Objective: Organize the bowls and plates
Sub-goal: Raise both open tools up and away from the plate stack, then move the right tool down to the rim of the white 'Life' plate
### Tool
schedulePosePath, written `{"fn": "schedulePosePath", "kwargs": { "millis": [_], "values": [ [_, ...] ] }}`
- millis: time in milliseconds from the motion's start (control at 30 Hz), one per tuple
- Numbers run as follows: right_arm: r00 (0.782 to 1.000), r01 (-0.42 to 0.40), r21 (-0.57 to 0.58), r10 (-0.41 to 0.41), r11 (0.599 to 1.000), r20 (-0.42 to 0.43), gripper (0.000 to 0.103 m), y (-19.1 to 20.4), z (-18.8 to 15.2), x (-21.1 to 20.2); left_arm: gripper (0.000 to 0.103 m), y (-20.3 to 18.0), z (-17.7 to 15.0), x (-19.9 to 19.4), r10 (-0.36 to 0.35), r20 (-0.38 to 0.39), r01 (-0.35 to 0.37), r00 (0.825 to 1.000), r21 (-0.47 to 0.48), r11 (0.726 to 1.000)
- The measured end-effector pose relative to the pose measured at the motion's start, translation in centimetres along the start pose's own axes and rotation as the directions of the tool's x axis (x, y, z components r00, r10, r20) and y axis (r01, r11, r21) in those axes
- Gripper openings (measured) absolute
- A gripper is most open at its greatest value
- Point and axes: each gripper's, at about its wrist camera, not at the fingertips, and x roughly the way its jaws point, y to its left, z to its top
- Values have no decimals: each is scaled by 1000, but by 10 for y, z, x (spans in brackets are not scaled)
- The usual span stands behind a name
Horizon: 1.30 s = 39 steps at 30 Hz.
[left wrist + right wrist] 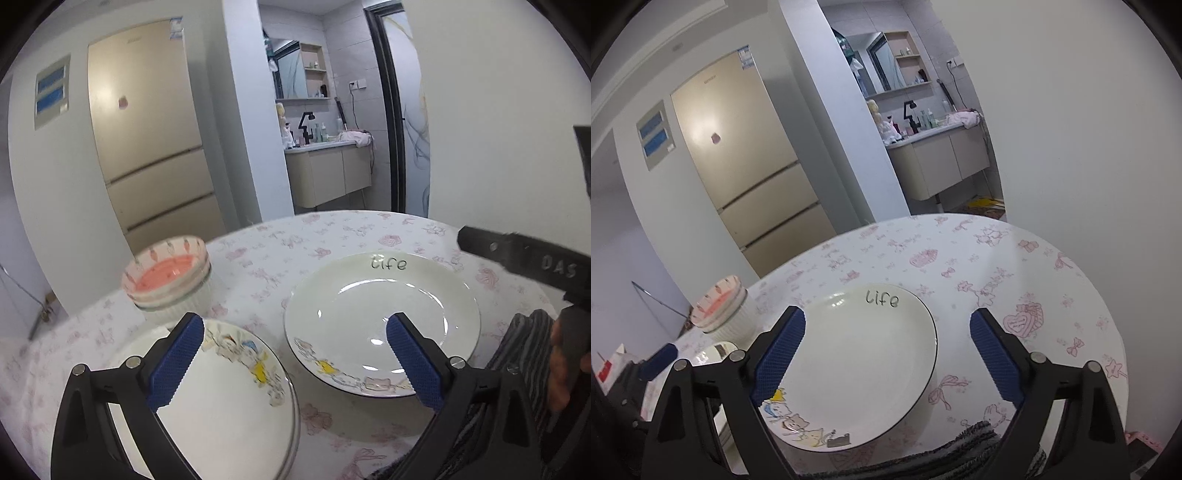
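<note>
A white plate marked "Life" (382, 328) with cartoon figures on its near rim lies on the round table; it also shows in the right wrist view (864, 365). A stack of white cartoon plates (229, 410) lies at the near left. A stack of bowls (170, 280), pink-centred on top and ribbed white below, stands at the far left; it shows in the right wrist view (722, 310). My left gripper (295, 336) is open above the gap between the plate stack and the Life plate. My right gripper (886, 328) is open over the Life plate's right rim and holds nothing.
The table (997, 266) has a white cloth with pink prints. A striped grey cloth (923, 450) lies at its near edge. A beige fridge (147, 147) and a bathroom vanity (328, 173) stand beyond the table. The right gripper's body (535, 262) shows at the right.
</note>
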Motion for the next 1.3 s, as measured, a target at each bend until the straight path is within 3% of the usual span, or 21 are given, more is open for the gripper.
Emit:
{"fn": "schedulePosePath", "kwargs": {
  "millis": [100, 367, 467, 533, 600, 700, 800, 867, 967, 1033, 1100, 1133, 1167, 1200, 1267, 1300],
  "values": [
    [999, 16, 4, -16, 1000, -30, 91, -1, -2, 7, 94, 13, -6, 9, -28, -45, 23, 999, -100, 995],
    [997, 14, 52, -10, 999, -73, 88, -12, -4, 15, 91, 21, -15, 13, 5, -76, -17, 997, -153, 988],
    [997, 9, 66, -4, 998, -80, 85, -15, -4, 17, 90, 27, -16, 11, -19, -65, 7, 998, -182, 983],
    [996, 7, 68, -1, 998, -92, 83, -15, -4, 20, 82, 29, -16, 14, -61, -77, 45, 995, -194, 980],
    [995, 7, 69, 0, 998, -99, 79, -15, -4, 21, 66, 29, -16, 15, -128, -85, 109, 988, -195, 975],
    [996, 3, 78, 4, 997, -92, 77, -17, -4, 19, 56, 26, -12, 15, -180, -121, 155, 976, -191, 969],
    [996, 0, 79, 7, 997, -86, 75, -16, -4, 18, 55, 30, -9, 18, -160, -188, 112, 969, -241, 964],
    [997, -4, 78, 10, 997, -77, 73, -15, -3, 16, 54, 39, -2, 14, -209, -191, 141, 959, -320, 937],
    [998, -6, 78, 12, 997, -69, 70, -15, -3, 15, 49, 43, 11, 6, -206, -190, 132, 960, -344, 930],
    [998, -6, 78, 11, 997, -69, 67, -15, -3, 14, 44, 41, 18, 6, -214, -243, 115, 946, -364, 924],
    [998, -2, 77, 7, 997, -70, 65, -15, -3, 14, 30, 45, 14, 20, -301, -355, 100, 885, -487, 868],
    [998, 11, 73, -6, 997, -68, 64, -14, -3, 13, 30, 47, 10, 26, -355, -382, 100, 853, -548, 830],
    [998, 25, 66, -21, 998, -62, 64, -13, -2, 12, 30, 48, 7, 31, -386, -402, 96, 830, -580, 809],
    [998, 36, 55, -33, 998, -51, 63, -11, -2, 9, 30, 46, 6, 34, -380, -418, 83, 826, -575, 814],
    [999, 45, 31, -44, 999, -32, 63, -6, -2, 5, 30, 43, 5, 33, -315, -425, 39, 849, -543, 839],
    [998, 49, 18, -49, 999, -26, 63, -4, -1, 4, 30, 43, 3, 35, -318, -431, 34, 844, -550, 835]
  ]
}}
